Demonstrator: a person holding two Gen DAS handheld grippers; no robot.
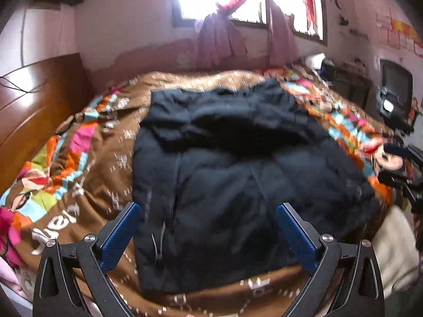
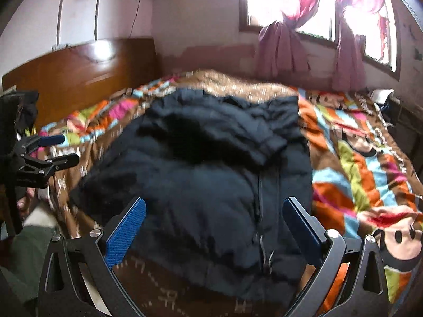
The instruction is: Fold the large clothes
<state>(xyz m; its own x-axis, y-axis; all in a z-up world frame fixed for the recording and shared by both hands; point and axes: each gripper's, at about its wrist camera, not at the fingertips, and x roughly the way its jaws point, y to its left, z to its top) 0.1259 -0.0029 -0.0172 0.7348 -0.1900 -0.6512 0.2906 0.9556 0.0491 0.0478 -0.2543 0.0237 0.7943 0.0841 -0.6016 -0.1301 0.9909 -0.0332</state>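
A bed (image 1: 87, 174) fills both views, covered by a brown quilt (image 2: 357, 158) with bright striped cartoon patches. At the centre of each frame lies a dark navy padded jacket (image 1: 238, 174) — partly folded, its upper part doubled over the body, front zip (image 2: 260, 211) showing. The left gripper (image 1: 208, 235) hangs at the bottom of its frame, jaws spread wide and empty. The right gripper (image 2: 214, 227) does the same — also spread, holding nothing.
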